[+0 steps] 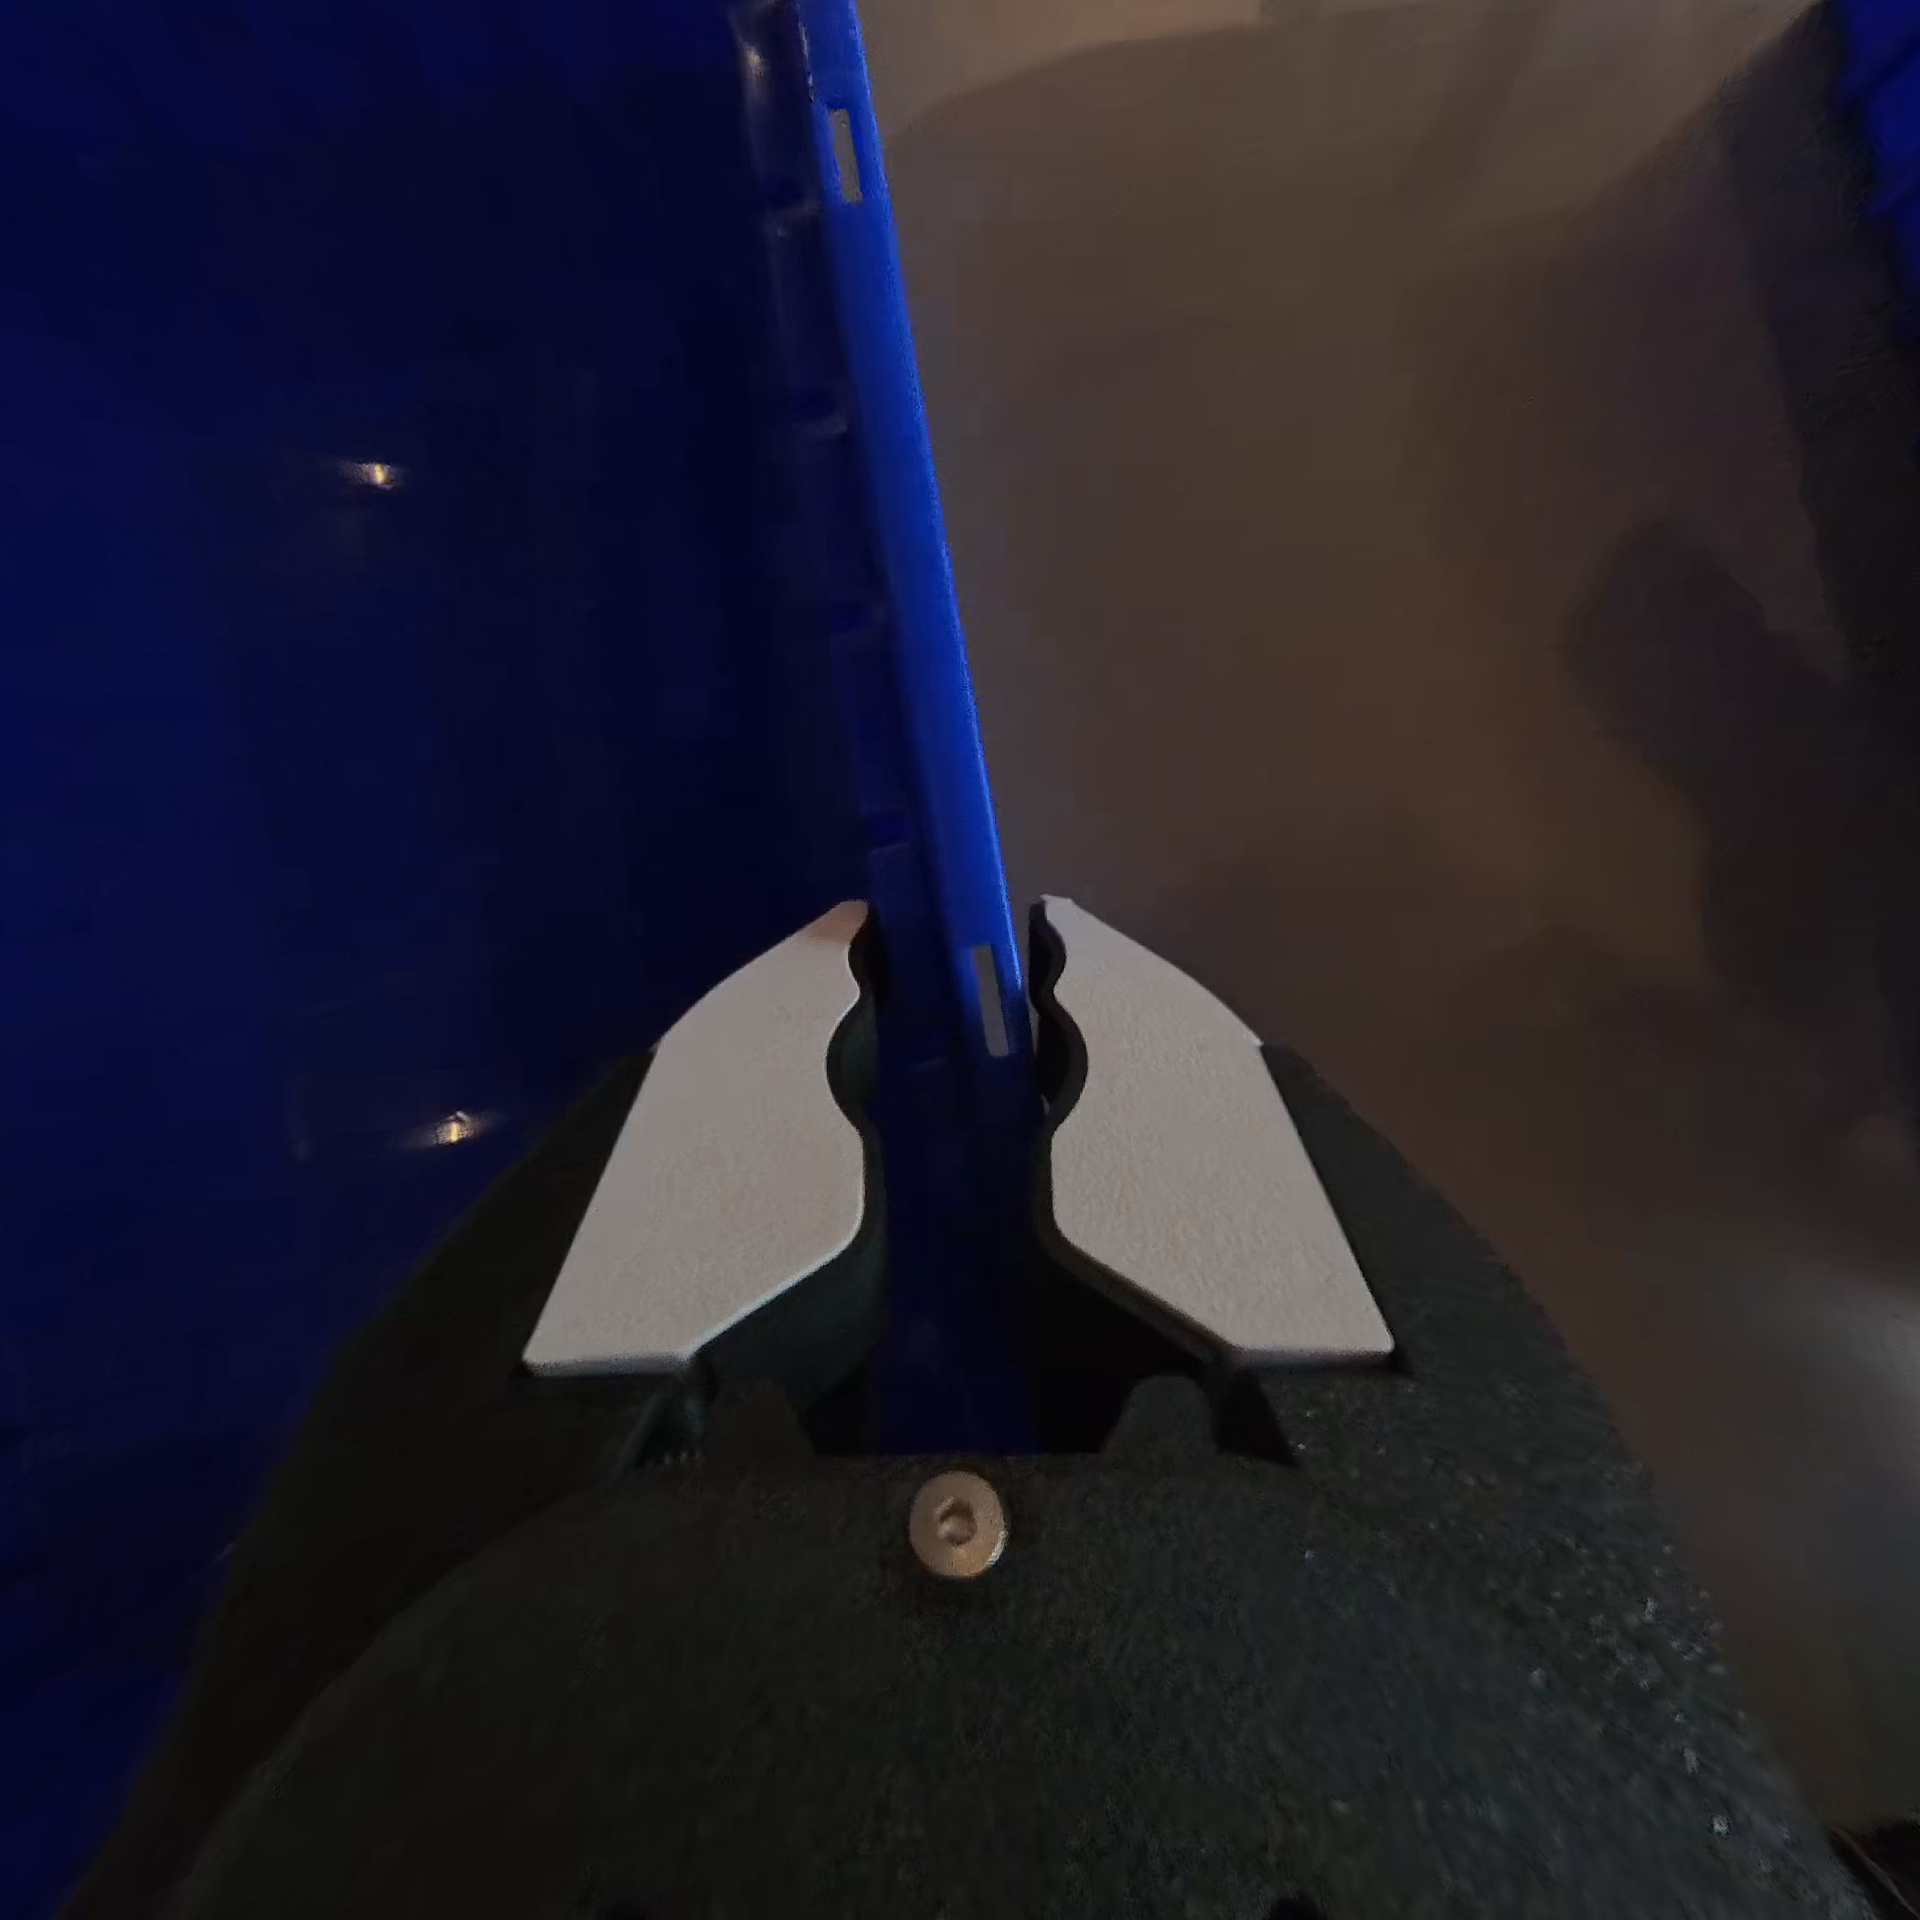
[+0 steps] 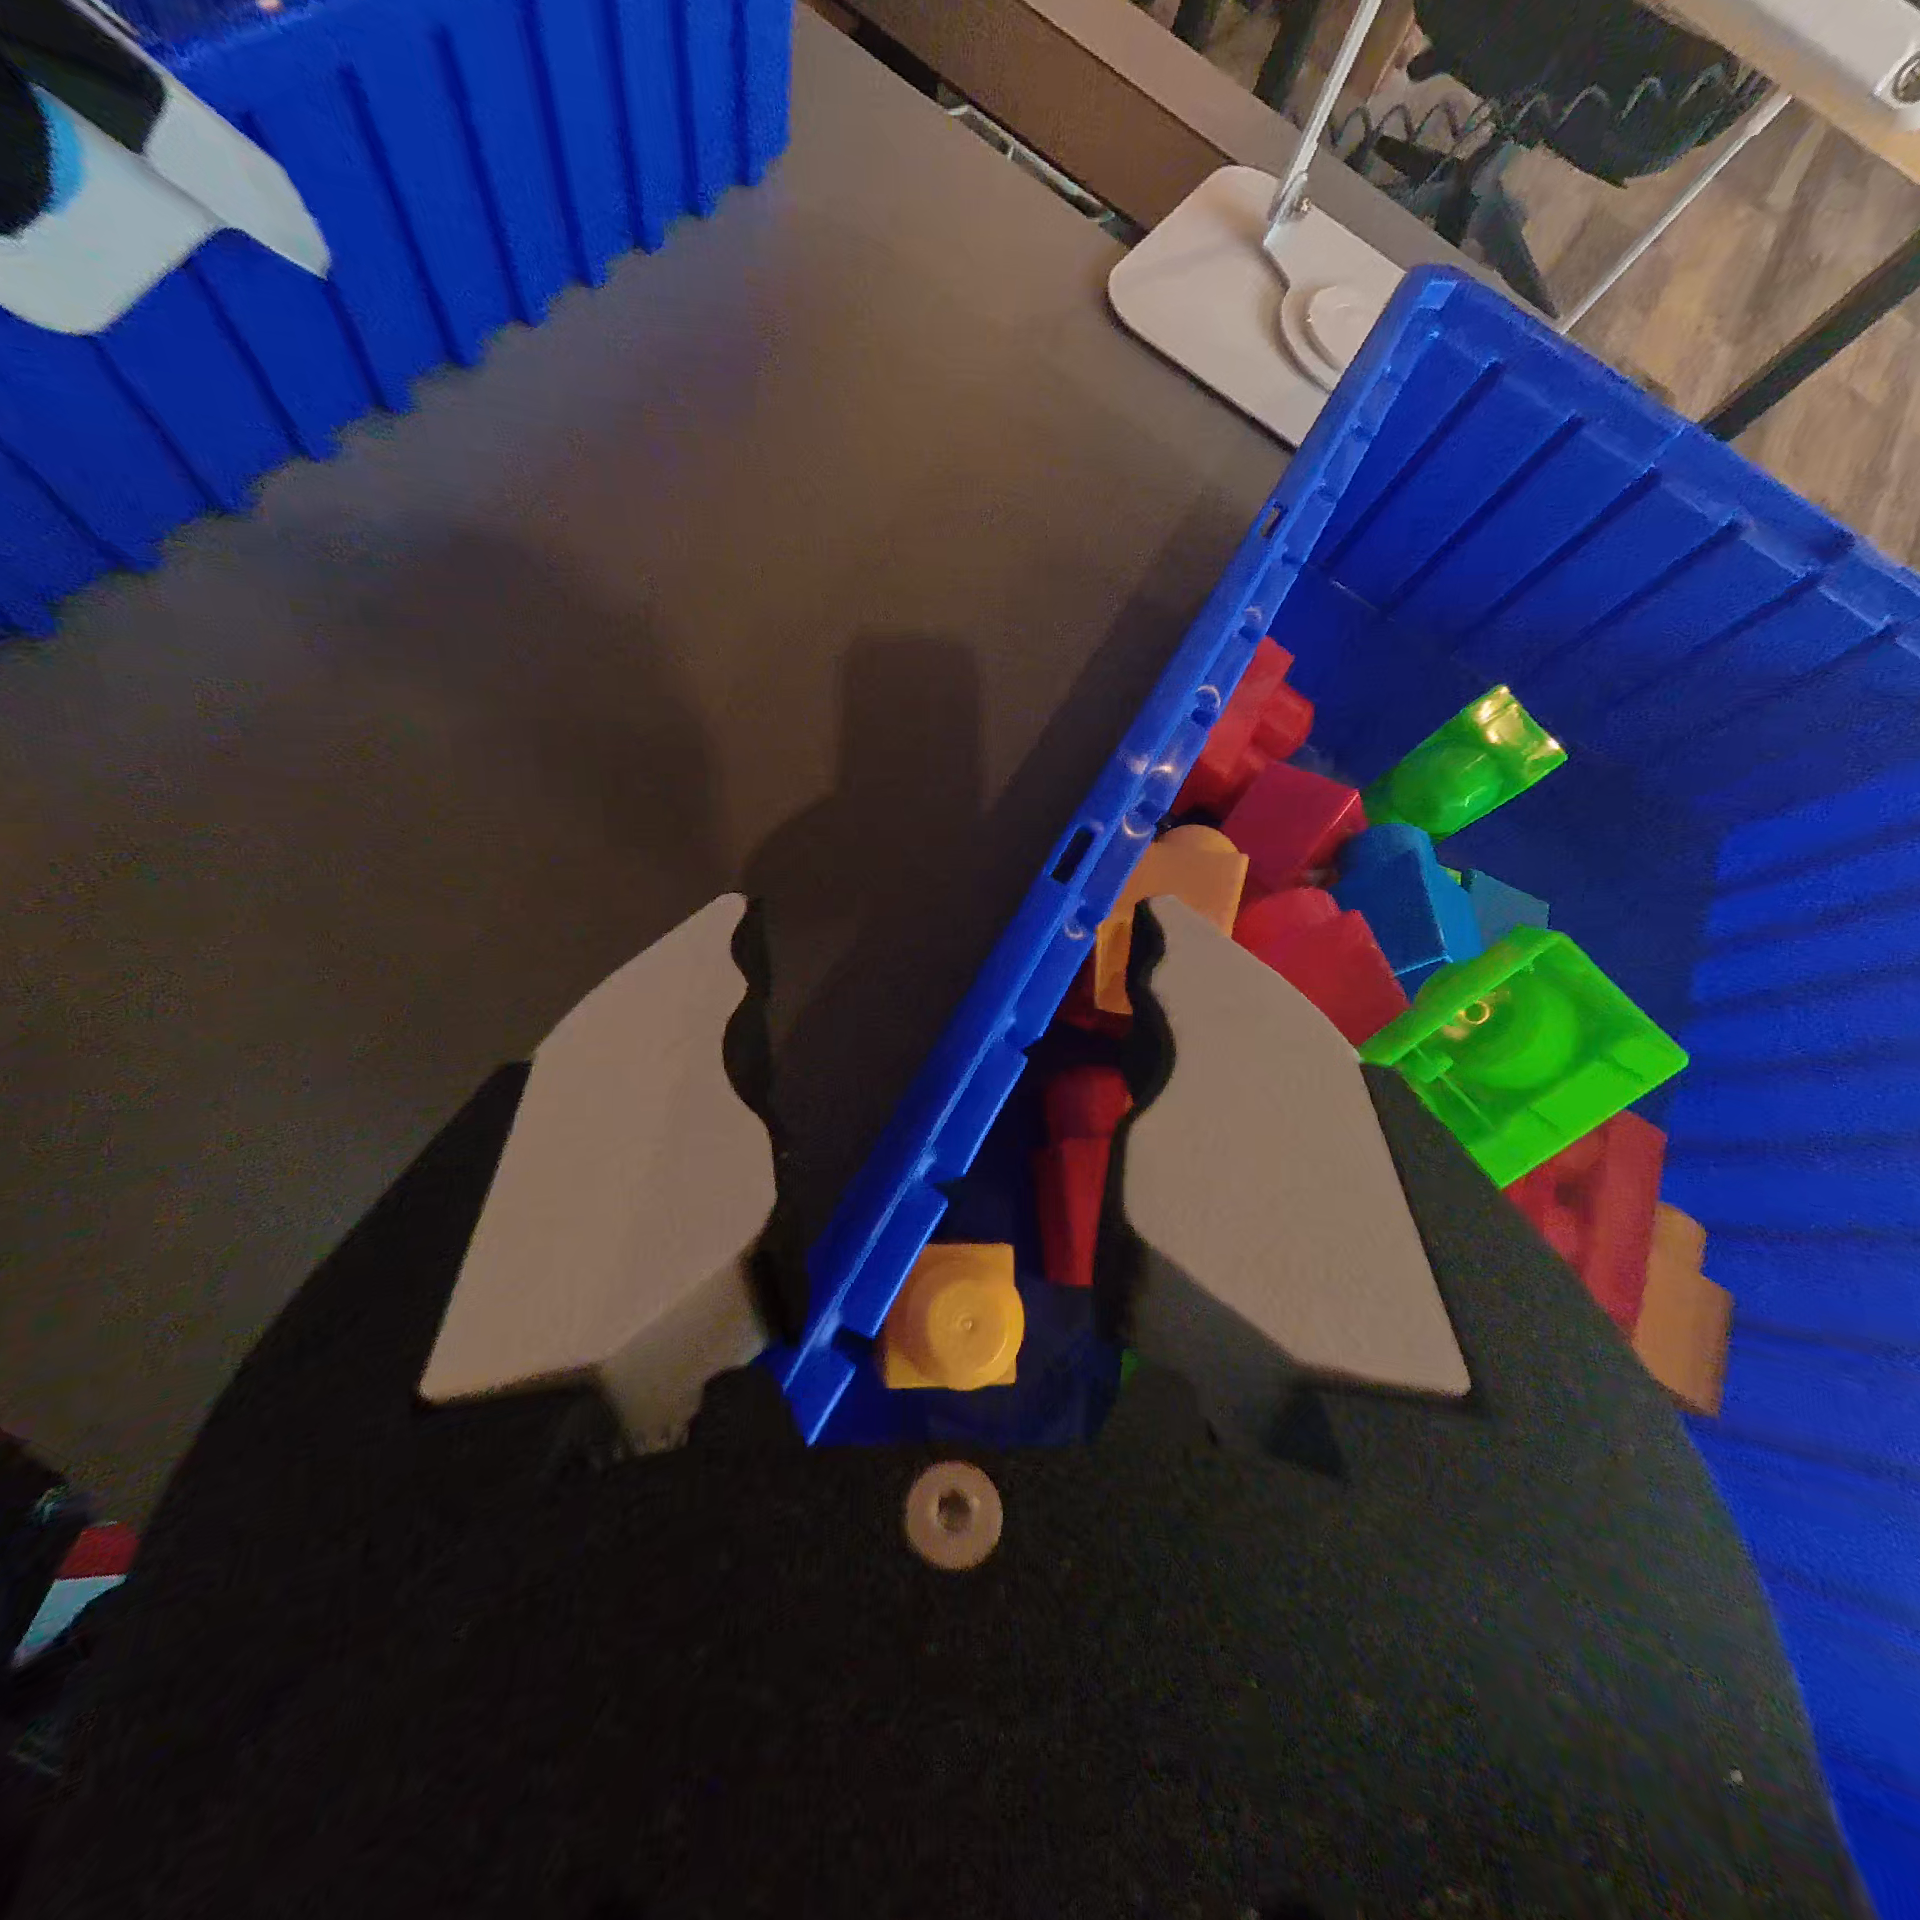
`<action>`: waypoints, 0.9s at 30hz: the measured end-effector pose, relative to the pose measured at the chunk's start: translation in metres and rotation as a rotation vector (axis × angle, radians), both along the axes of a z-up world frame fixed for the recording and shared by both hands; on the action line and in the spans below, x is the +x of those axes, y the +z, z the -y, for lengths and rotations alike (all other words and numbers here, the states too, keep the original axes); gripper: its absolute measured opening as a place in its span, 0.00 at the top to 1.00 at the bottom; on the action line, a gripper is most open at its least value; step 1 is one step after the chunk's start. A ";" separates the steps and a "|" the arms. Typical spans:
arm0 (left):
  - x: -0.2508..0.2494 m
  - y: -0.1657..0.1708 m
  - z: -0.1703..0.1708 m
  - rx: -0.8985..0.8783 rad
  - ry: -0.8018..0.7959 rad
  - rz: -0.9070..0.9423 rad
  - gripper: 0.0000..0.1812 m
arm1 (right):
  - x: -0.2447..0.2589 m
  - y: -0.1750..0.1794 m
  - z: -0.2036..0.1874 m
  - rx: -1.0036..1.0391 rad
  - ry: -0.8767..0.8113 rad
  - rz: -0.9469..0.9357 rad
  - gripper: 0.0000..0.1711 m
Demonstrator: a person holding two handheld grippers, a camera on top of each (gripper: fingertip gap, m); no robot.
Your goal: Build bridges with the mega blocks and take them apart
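Observation:
My left gripper (image 1: 948, 935) is shut on the rim (image 1: 904, 520) of a blue bin, whose dark wall (image 1: 416, 623) fills the left of the left wrist view. My right gripper (image 2: 948, 914) is open and straddles the rim (image 2: 1143, 790) of a second blue bin. The left finger is outside over the table and the right finger is inside. That bin holds several mega blocks: green (image 2: 1527, 1049), red (image 2: 1299, 810), blue (image 2: 1403, 894), orange (image 2: 1195, 862) and yellow (image 2: 956, 1320). The first bin (image 2: 416, 229) and my left gripper's white finger (image 2: 156, 229) show at the top left of the right wrist view.
A brown table (image 2: 520, 727) lies between the two bins. A white lamp base (image 2: 1216, 301) stands at the table's far edge behind the second bin. Chair legs and floor show beyond the table. Across from one pair of fingers to the other is roughly 25 cm.

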State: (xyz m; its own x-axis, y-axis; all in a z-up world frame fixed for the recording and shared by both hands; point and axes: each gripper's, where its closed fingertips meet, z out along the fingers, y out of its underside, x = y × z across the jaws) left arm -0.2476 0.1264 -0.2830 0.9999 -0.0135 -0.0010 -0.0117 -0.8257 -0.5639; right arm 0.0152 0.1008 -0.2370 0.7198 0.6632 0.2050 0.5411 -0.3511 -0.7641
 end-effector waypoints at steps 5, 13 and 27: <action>0.034 0.000 -0.007 0.004 -0.008 0.016 0.85 | 0.007 0.004 0.007 0.012 0.015 -0.030 0.61; 0.083 -0.001 -0.014 0.002 -0.001 -0.016 0.86 | 0.010 0.018 0.014 0.067 0.060 -0.052 0.62; 0.160 -0.002 -0.022 0.007 0.017 -0.056 0.86 | 0.016 0.062 0.012 0.172 0.111 -0.087 0.62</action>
State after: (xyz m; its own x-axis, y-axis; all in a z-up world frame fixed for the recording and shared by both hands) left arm -0.0875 0.1487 -0.2846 0.9983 0.0033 -0.0574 -0.0300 -0.8220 -0.5686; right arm 0.0316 0.0888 -0.1751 0.6642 0.7002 0.2619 0.4983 -0.1534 -0.8533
